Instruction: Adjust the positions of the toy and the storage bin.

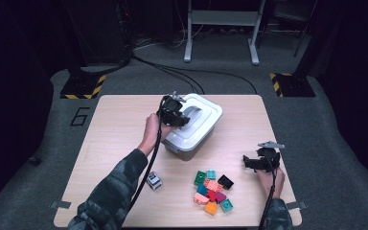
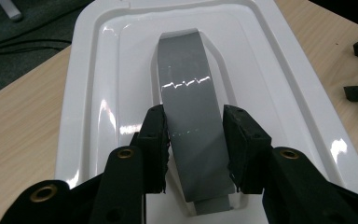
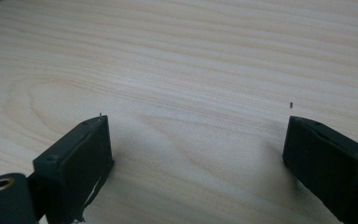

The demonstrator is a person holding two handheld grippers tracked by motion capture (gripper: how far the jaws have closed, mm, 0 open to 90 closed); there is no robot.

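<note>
Dark surroundings frame a pale wooden table (image 1: 115, 124) on grey carpet. At its centre sits a grey box with a white lid (image 2: 98, 84) — a grey handle (image 2: 191, 121) arches over the lid's recess. The left gripper (image 2: 193, 149) has its pads pressed against both edges of that handle, clamped on it. The right gripper (image 3: 196, 163) rests low over bare wood at the table's right — jaws wide apart, nothing between them. Coloured bricks (image 1: 213, 190) lie clustered near the front edge.

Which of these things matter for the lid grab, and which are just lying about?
In the job:
left claw, shut on grey handle
white lid
storage box

Lying about:
coloured bricks
black-and-white block
right claw, open over bare table
</note>
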